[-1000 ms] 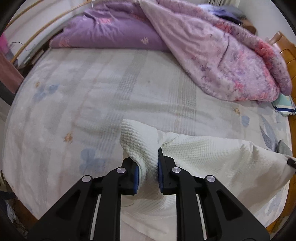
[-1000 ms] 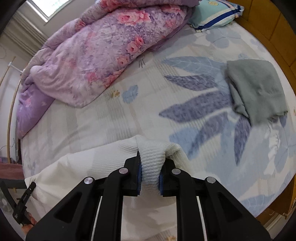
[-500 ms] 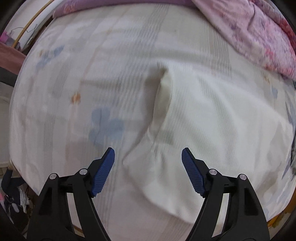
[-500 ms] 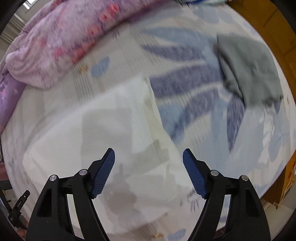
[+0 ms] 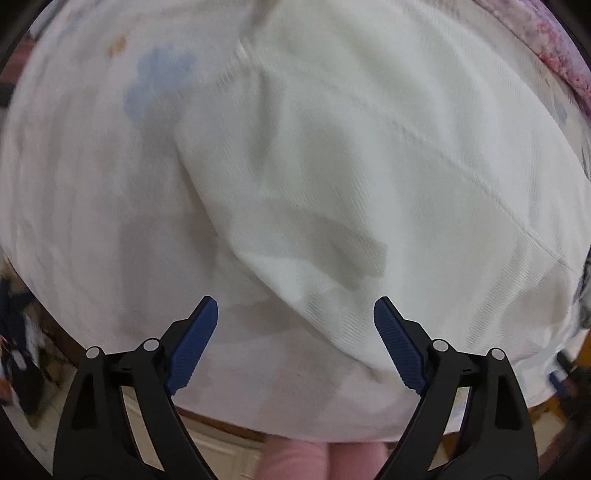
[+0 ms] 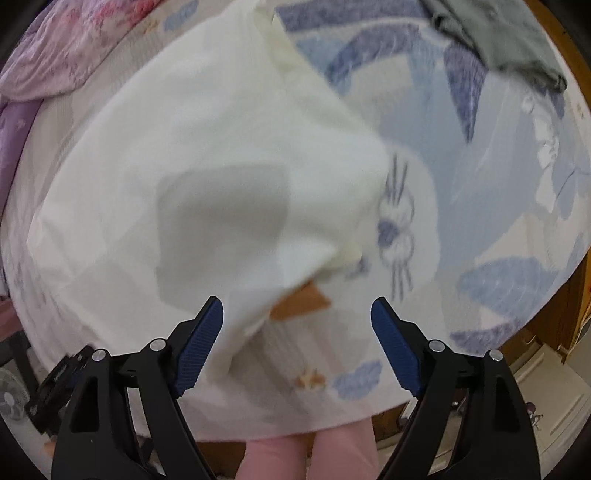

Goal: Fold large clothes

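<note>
A cream waffle-knit garment (image 5: 351, 155) lies spread on the bed, blurred by motion. In the left wrist view my left gripper (image 5: 295, 314) points steeply down over its near left edge, jaws wide and still opening, blue pads (image 5: 192, 343) touching nothing. The right wrist view shows the same garment (image 6: 207, 155) with its right corner near the bed's front edge. My right gripper (image 6: 297, 314) hangs above that corner, jaws also opening, nothing pressed between the pads (image 6: 397, 347).
The bedsheet (image 6: 480, 192) has blue leaf prints. A grey folded cloth (image 6: 495, 33) lies at the far right, a floral quilt (image 6: 62, 48) at the far left. The bed's wooden front edge (image 5: 229, 428) and a person's pink-clad legs (image 6: 306, 454) sit below the grippers.
Both grippers let go of the cream garment and opened wide. The garment dropped flat onto the bed. Both hands tilted downward and came closer to the bed's front edge.
</note>
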### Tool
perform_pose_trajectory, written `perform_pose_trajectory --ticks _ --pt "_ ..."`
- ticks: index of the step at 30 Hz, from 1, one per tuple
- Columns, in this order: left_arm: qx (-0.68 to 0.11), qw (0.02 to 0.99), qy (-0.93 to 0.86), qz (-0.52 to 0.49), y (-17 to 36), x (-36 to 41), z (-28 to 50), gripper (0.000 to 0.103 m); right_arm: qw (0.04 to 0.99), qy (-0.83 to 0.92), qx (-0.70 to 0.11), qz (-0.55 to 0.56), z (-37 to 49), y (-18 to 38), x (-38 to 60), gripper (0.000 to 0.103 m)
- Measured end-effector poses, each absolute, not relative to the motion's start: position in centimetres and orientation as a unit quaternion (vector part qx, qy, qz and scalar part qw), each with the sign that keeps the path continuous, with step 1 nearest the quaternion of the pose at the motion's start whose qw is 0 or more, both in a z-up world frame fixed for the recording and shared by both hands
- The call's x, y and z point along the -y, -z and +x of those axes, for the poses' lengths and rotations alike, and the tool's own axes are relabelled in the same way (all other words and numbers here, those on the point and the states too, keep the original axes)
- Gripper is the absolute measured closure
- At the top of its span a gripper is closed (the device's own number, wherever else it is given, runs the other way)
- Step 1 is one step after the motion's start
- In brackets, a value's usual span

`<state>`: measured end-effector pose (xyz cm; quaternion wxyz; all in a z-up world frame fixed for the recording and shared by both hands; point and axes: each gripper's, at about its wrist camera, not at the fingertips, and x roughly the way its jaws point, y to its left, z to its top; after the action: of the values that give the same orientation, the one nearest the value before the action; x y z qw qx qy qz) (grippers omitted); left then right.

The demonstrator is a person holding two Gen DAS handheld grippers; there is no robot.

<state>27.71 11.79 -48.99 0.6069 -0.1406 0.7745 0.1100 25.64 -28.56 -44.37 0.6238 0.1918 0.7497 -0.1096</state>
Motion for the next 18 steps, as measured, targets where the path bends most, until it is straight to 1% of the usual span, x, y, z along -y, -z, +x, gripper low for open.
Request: perform_pose_trajectory --ticks 4,5,6,7,9,10,12,14,18 --pt "-0.777 0.582 -0.107 -0.215 51.2 -10.6 26.6 0.017 0.613 0.085 -0.76 0.197 23.8 45.1 27.4 0.023" --pt "-0.774 0.576 -0.1 -0.243 51.9 -10.2 26.2 0.031 0.605 0.081 -0.766 0.199 23.4 45.5 27.0 0.023" --pt "-0.769 0.573 -0.098 -0.265 52.3 -10.0 25.9 0.047 0.599 0.075 -0.771 0.204 23.2 45.8 26.7 0.023" --pt "-0.767 0.569 -0.103 -0.277 52.7 -9.9 25.7 0.073 0.591 0.069 -0.775 0.214 22.8 46.1 26.4 0.023" --pt "-0.749 0.589 -0.13 -0.275 52.2 -9.9 25.5 0.087 0.58 0.057 -0.778 0.233 22.5 46.3 25.9 0.023" --pt "-0.744 0.595 -0.132 -0.274 51.7 -9.8 25.6 0.092 0.576 0.048 -0.779 0.245 22.4 46.4 25.7 0.023" --pt "-0.736 0.608 -0.129 -0.27 50.3 -9.5 26.0 0.094 0.563 0.034 -0.774 0.287 22.1 46.6 25.1 0.023" --pt "-0.719 0.634 -0.122 -0.258 48.0 -9.3 26.4 0.1 0.542 0.023 -0.77 0.336 22.0 47.1 24.6 0.023" --pt "-0.686 0.68 -0.1 -0.24 43.2 -8.4 27.5 0.1 0.478 0.008 -0.765 0.432 21.9 48.9 22.5 0.023"
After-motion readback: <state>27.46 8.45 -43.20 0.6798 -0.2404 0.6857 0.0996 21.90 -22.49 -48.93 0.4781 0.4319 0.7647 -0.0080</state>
